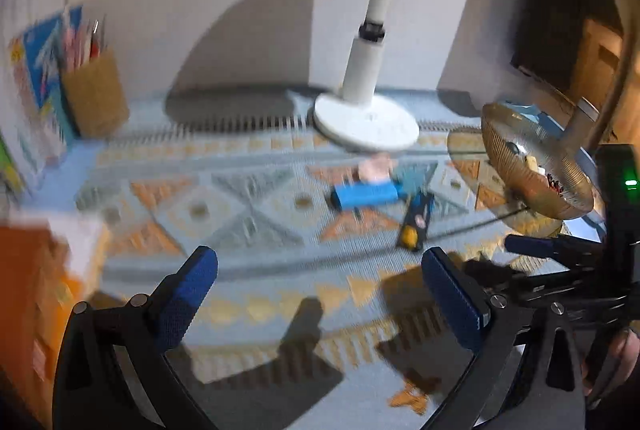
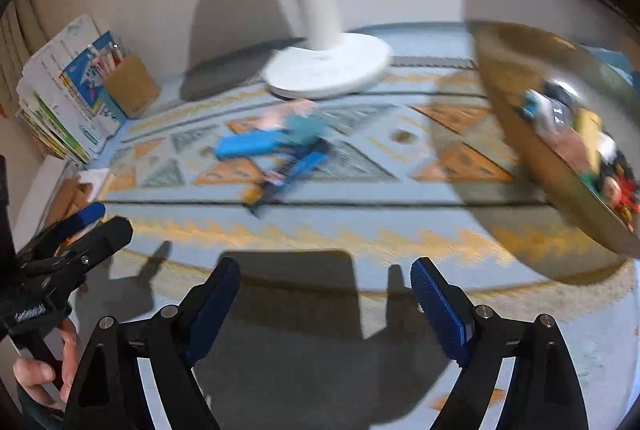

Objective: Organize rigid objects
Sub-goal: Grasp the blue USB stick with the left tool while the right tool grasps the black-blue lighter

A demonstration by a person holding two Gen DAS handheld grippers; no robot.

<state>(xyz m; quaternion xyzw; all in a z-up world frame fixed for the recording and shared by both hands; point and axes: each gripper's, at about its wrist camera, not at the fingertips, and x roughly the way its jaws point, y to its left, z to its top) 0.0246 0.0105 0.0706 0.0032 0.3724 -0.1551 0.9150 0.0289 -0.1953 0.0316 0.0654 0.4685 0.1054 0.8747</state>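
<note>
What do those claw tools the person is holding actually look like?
Each claw is a black frame that splits into two fingers with silver round bolts at the joints. The left claw and the right claw both carry ribbed blue pads on the inner faces of the fingers. In the left view, the right tool's body shows a small green light. No sleeve is visible.

Left tool (image 1: 320, 278) open over patterned cloth (image 1: 248, 270), blue block (image 1: 366, 195), white lamp base (image 1: 366, 124), gold bowl (image 1: 532, 166)
</note>
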